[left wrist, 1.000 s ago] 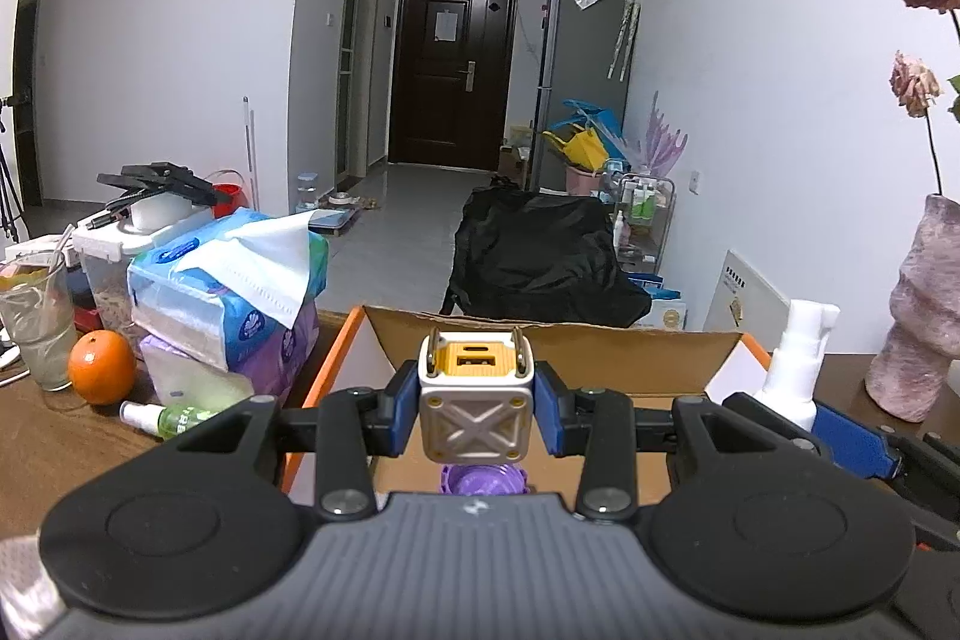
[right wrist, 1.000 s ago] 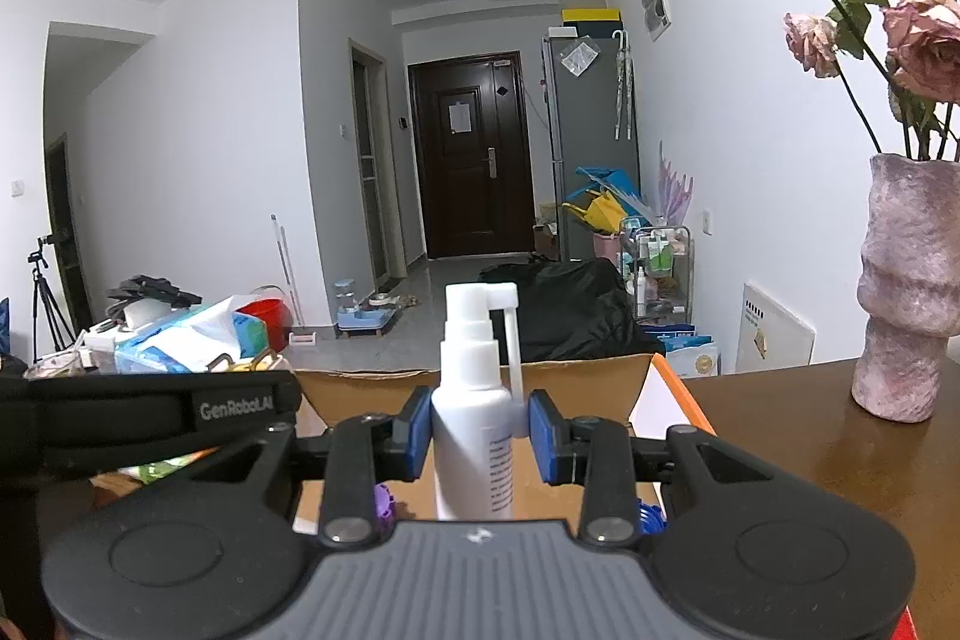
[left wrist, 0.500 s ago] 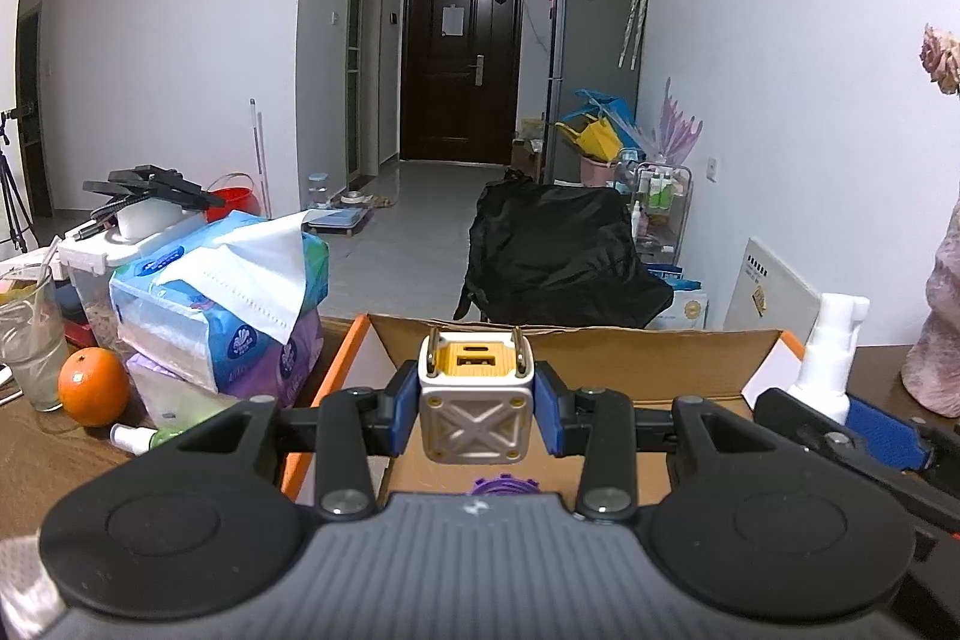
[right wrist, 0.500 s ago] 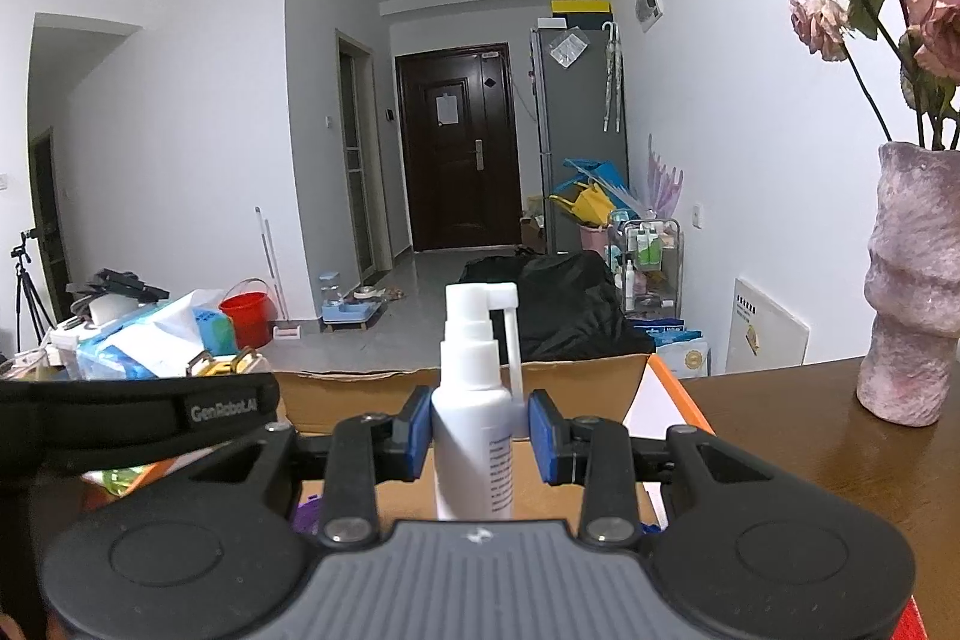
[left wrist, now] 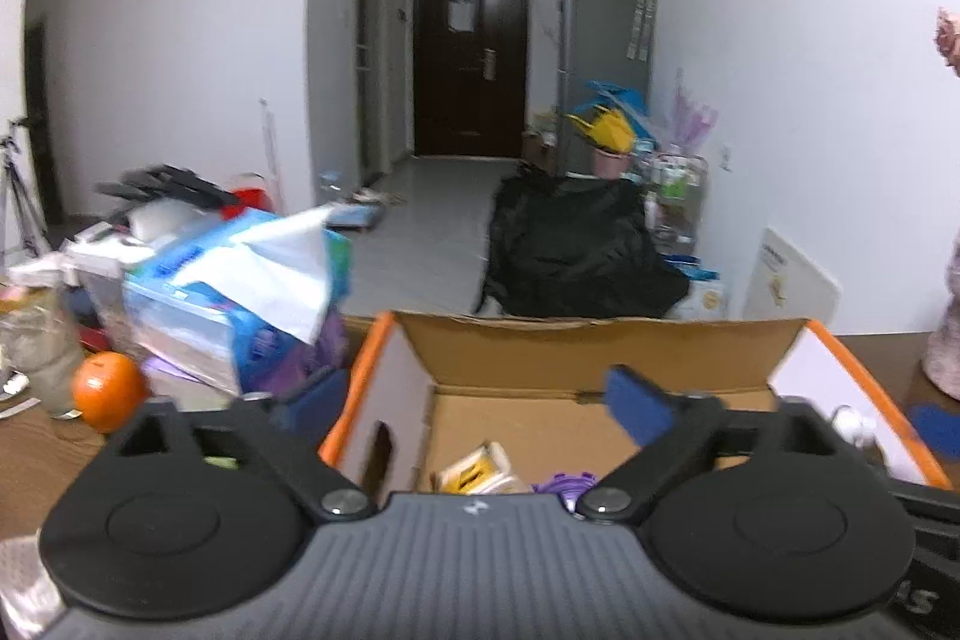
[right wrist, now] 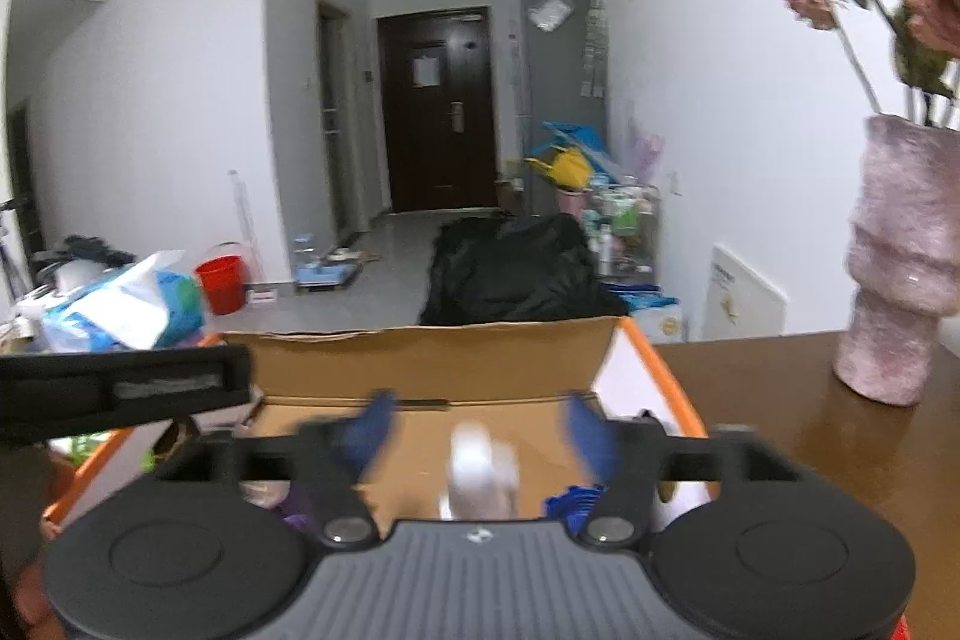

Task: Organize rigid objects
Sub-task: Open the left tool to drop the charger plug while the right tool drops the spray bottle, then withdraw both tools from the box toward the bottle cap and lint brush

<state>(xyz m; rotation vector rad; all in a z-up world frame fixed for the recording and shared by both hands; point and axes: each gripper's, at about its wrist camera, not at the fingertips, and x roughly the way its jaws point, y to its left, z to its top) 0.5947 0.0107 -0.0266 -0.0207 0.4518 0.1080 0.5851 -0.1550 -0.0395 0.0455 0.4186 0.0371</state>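
An open cardboard box [left wrist: 600,346] with orange-edged flaps stands on the brown table; it also shows in the right wrist view [right wrist: 432,358]. My left gripper [left wrist: 474,400] is open above it. The yellow and white cube [left wrist: 480,469] lies tilted in the box below it, beside a purple object [left wrist: 564,484]. My right gripper [right wrist: 477,430] is open over the box. The white spray bottle [right wrist: 480,472] is blurred below its jaws, inside the box. A blue object [right wrist: 570,499] lies next to it.
Tissue packs [left wrist: 240,292], an orange [left wrist: 108,388] and a glass [left wrist: 42,358] stand left of the box. A pink vase [right wrist: 900,268] with dried roses stands on the table at the right. A black bag [left wrist: 576,244] lies on the floor beyond.
Both grippers have opened. The cube has dropped from the left gripper into the box, and the spray bottle has dropped from the right gripper into the box.
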